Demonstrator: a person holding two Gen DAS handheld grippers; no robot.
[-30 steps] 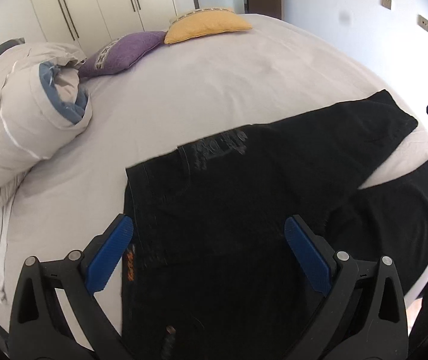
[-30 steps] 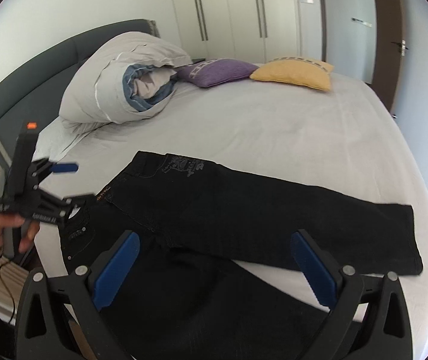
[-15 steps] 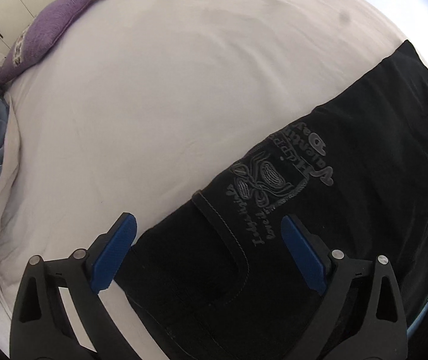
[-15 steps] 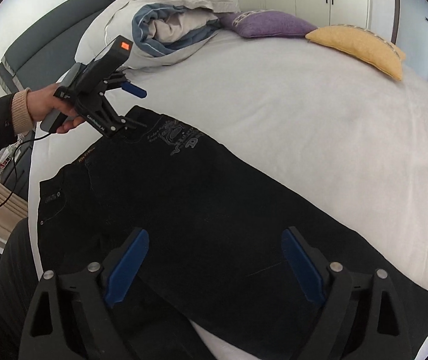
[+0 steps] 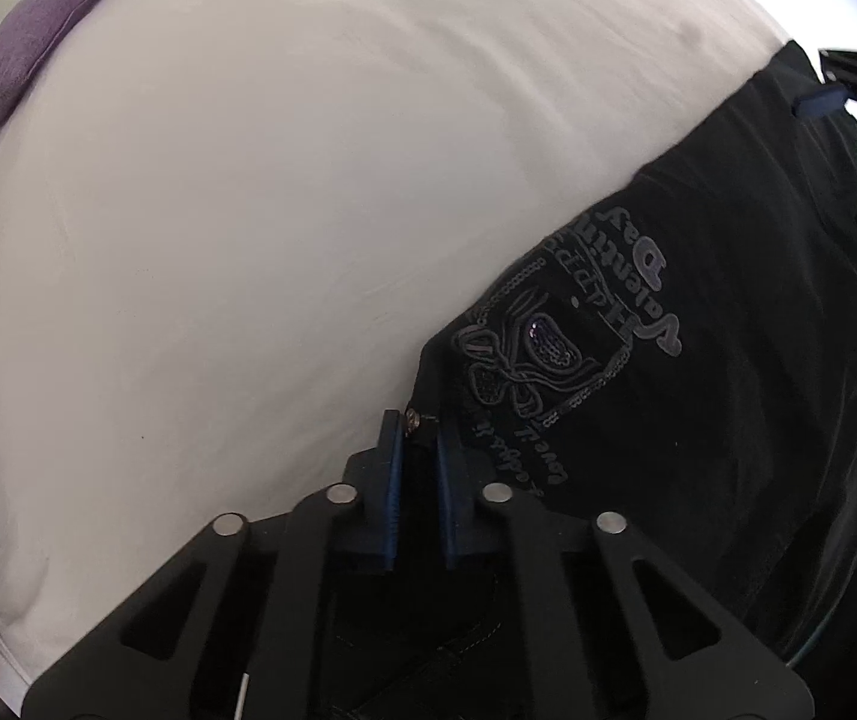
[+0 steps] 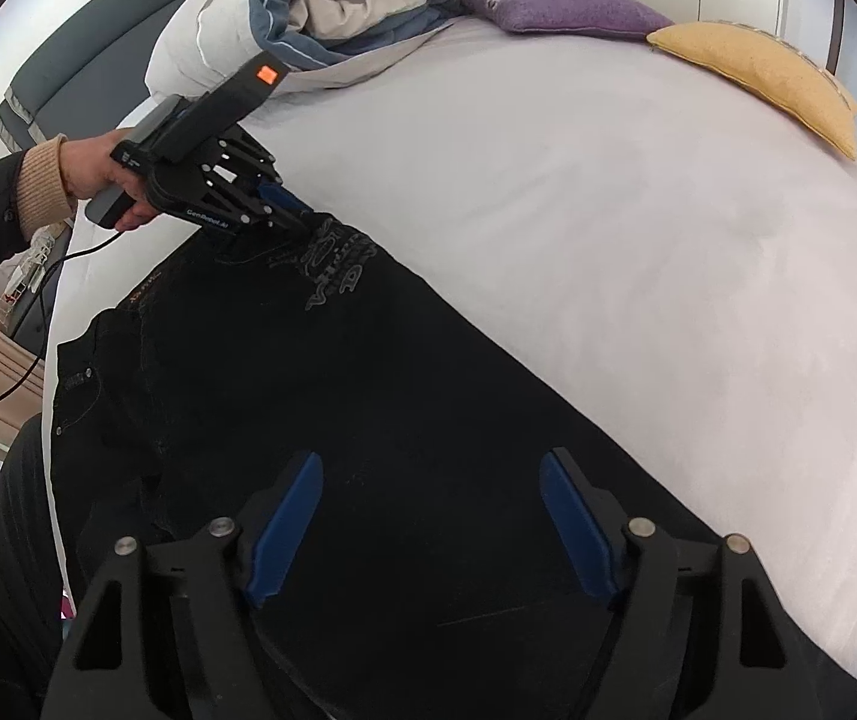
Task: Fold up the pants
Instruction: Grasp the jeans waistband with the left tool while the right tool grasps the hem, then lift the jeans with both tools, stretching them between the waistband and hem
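I have the black pants [image 6: 368, 396] spread flat across the white bed [image 6: 638, 252], waistband toward my left and the legs running off to my right. My left claw [image 5: 417, 444] is clamped tight on the waistband's far corner, right by a metal rivet and next to the embroidered pocket design [image 5: 554, 348]; its blue pads [image 5: 392, 480] have only the fabric edge between them. In the right wrist view I see that same left claw [image 6: 302, 213] biting the corner, with my hand [image 6: 101, 177] around its handle and a cable hanging from it. My right claw [image 6: 431, 516] hovers over the upper leg; its jaws have just been narrowing but stand apart, the pads [image 6: 284, 522] not pressing on the cloth between them. At the head of the bed I see a rolled duvet [image 6: 332, 18], a purple cushion [image 6: 560, 6] and a yellow cushion [image 6: 770, 78].
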